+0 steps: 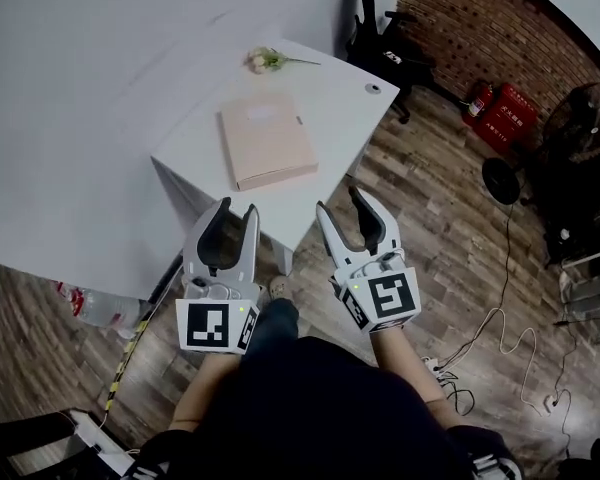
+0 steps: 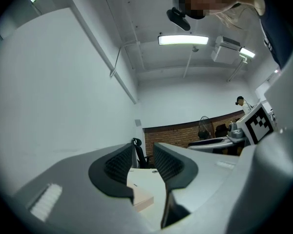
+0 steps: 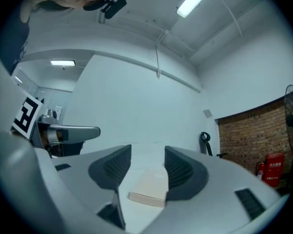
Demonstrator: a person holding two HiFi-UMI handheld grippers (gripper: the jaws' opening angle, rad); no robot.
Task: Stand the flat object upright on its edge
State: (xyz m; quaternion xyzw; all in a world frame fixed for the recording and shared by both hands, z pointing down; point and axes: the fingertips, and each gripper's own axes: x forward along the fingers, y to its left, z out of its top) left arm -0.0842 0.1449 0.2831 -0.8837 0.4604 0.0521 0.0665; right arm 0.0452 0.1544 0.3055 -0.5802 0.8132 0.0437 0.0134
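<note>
Both tools are up and level, side by side in front of the person. The left gripper (image 1: 237,206) has its jaws parted a little, with nothing caught between the pads. Its own view confirms it: the left gripper (image 2: 144,150) shows a clear gap with only the room beyond. The right gripper (image 1: 340,199) is spread somewhat wider and is just as empty. The right gripper view has the same story, with the gripper (image 3: 147,150) showing daylight between its two ribbed pads.

Out past the tips, the pink flat object (image 1: 266,140) lies flat on its broad face on the white table (image 1: 330,98), towards the near edge. Neither gripper touches it. Both sets of tips sit just short of the table's near edge, over the wooden floor (image 1: 430,218). Through the left jaws, the flat object (image 2: 141,199) peeks out low in the gap, one corner toward the camera. Through the right jaws, the same flat object (image 3: 149,189) shows its pale edge, lying flat on the tabletop.

Further back on the table, a small flower sprig (image 1: 265,60) rests near the far edge, well apart from the pink object. Beyond the table, a black office chair (image 1: 380,38) stands by the brick wall (image 1: 460,18). Red fire extinguishers (image 1: 500,113) sit at the foot of that wall, and a black fan (image 1: 580,128) stands to the right. White cables (image 1: 510,338) trail across the floor.
</note>
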